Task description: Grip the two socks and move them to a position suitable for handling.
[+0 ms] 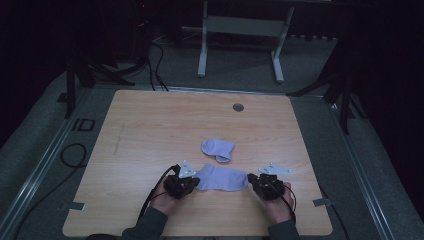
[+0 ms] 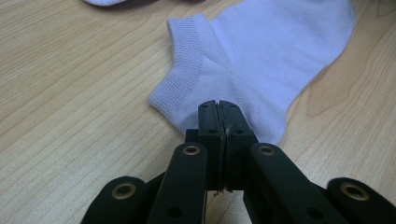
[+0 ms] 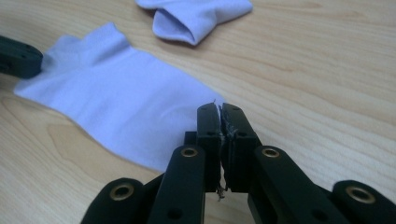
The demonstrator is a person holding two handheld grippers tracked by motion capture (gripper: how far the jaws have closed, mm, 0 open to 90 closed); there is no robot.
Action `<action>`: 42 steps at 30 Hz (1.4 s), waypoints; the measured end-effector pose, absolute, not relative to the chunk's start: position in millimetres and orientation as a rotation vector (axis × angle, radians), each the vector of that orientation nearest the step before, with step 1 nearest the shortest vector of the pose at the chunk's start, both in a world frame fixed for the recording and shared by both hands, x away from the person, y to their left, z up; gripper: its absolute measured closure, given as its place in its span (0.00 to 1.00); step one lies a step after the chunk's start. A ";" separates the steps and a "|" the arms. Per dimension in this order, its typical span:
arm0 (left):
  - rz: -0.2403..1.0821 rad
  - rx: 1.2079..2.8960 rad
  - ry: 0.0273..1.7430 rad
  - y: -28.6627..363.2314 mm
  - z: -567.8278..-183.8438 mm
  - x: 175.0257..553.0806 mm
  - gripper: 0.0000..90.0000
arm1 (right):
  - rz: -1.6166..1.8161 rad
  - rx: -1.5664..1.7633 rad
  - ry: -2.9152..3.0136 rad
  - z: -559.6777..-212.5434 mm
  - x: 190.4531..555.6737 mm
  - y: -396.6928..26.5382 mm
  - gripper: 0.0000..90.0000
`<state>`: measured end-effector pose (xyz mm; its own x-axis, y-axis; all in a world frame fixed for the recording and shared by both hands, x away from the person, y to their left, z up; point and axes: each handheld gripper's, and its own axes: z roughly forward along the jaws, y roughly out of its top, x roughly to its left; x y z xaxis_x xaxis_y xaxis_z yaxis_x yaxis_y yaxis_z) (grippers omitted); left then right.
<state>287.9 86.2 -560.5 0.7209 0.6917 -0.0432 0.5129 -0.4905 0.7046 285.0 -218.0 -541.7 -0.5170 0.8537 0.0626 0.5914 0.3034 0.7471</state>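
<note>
In the high view, a wooden table (image 1: 150,130) carries two pale lilac socks. One sock (image 1: 221,178) lies flat and stretched across the near part of the table, between the two grippers. The other sock (image 1: 218,149) lies folded over itself just behind it, a little apart. The left gripper (image 1: 190,184) sits at the flat sock's left end, held by the person's left hand (image 1: 162,200), and the right gripper (image 1: 253,182) sits at its right end, held by the right hand (image 1: 277,205). A round grey cap (image 1: 238,107) is set into the table near its far edge.

In the left gripper view, the left gripper (image 2: 218,106) has its black jaws pressed together with no gap between them, the tips lying on the sock (image 2: 261,60) near its ribbed cuff. The cloth runs under the tips; whether any is pinched between the jaws I cannot tell. The edge of the second sock (image 2: 105,2) peeks in at the top.

In the right gripper view, the right gripper (image 3: 218,109) also has its jaws closed together, a few frayed threads caught along the seam. The tips rest at the edge of the flat sock (image 3: 121,107), at its toe end; no cloth is clearly held. The folded sock (image 3: 196,16) lies beyond, and the left gripper's black body (image 3: 18,58) touches the far end of the flat sock.
</note>
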 end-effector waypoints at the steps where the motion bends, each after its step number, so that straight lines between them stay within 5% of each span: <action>1: 0.320 2.202 0.907 86.1 -560.5 287.9 0.98 | 1.050 1.300 2.229 -542.0 284.8 -218.5 0.96; 11: 0.311 2.201 0.910 86.4 -560.3 288.1 0.96 | 1.066 1.231 2.245 -524.9 302.3 -206.3 0.90; 22: 0.302 2.193 0.914 86.1 -560.4 288.4 0.94 | 0.989 1.137 2.314 -513.2 360.2 -164.1 0.89; 30: 0.314 2.192 0.912 84.4 -560.0 287.7 0.89 | 0.811 1.140 2.406 -532.6 400.3 -138.4 0.91; 42: 0.313 2.188 0.913 84.1 -560.1 288.3 0.86 | 0.729 1.087 2.479 -542.7 411.1 -124.0 0.95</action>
